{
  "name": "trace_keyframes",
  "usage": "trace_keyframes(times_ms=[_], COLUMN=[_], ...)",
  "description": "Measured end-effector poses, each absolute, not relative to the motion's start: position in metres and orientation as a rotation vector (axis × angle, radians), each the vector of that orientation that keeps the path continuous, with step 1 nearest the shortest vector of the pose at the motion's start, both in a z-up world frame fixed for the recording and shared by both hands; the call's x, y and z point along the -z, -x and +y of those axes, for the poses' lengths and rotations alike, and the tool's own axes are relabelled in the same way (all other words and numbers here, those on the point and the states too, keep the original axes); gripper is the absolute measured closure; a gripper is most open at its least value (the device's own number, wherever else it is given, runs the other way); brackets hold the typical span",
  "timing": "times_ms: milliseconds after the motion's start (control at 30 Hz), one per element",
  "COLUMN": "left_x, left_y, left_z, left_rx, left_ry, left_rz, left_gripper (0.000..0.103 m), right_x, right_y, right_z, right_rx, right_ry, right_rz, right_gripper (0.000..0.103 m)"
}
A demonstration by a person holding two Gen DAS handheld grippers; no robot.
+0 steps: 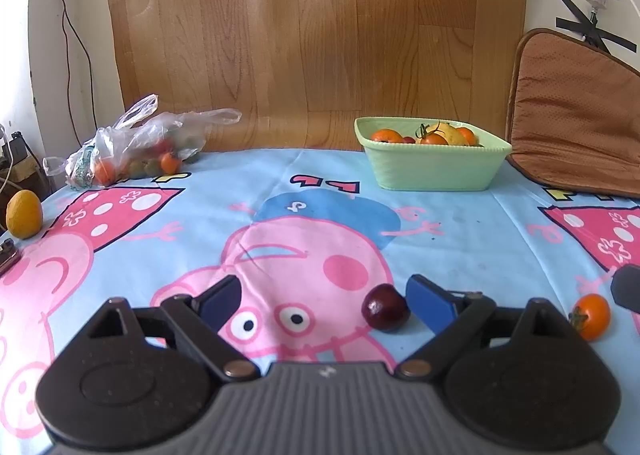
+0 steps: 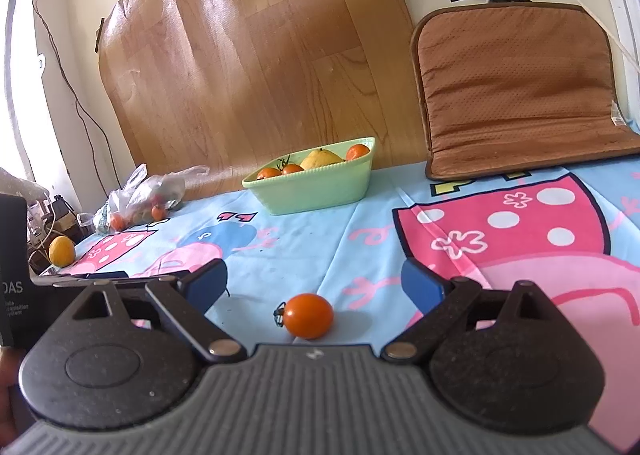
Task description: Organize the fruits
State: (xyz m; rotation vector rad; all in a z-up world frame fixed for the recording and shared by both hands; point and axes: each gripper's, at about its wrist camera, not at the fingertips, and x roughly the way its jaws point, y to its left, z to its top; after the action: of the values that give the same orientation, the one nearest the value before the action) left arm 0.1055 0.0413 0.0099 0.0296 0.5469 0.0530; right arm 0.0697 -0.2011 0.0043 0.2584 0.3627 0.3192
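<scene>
While both jaws gape wide, a glossy dark cherry (image 1: 385, 307) beside the left gripper (image 1: 323, 301), right gripper (image 2: 316, 283) empty

A: What did the left tool (image 1: 320, 305) look like?
B: Blue pads (image 1: 430, 305) on black linkage arms, brass rivets at the pivots, and a ribbed grey body between two round black housings.
A: And the right tool (image 2: 316, 285)?
B: The same build, with speckled black housings and a small white mark on the grey.
</scene>
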Motion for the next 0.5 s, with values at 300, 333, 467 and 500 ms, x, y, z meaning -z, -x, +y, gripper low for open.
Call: trace_keyframes(times_ms=[300,333,467,500], left_x=[-0.01,-0.01,-0.012,-0.012], left_y=[-0.105,-0.105,-0.096,-0.092], left_z=[0.041,0.042,0.048,0.05], left_rx=[-0.053,-0.053,-0.036,-0.03], left_ry=[-0.023,-0.023,0.008,0.016], left_rz=[0.541,0.54,0.507,0.5], left_gripper=[0.01,0.01,0.007,0.007], right_x=[-0.005,-0.005,-0.005,-0.006], right_y=[-0.07,-0.07,-0.07,-0.069], right_z=[-0.201,-0.201,-0.2,-0.198], right_rx=[-0.324,-0.325,-0.336,-0.339], right_ry=[-0.259,-0.258,-0.239,-0.228], right_rz=[0.36,0.36,0.362,0.362], right_gripper=[0.008,0.008,0.008,0.008])
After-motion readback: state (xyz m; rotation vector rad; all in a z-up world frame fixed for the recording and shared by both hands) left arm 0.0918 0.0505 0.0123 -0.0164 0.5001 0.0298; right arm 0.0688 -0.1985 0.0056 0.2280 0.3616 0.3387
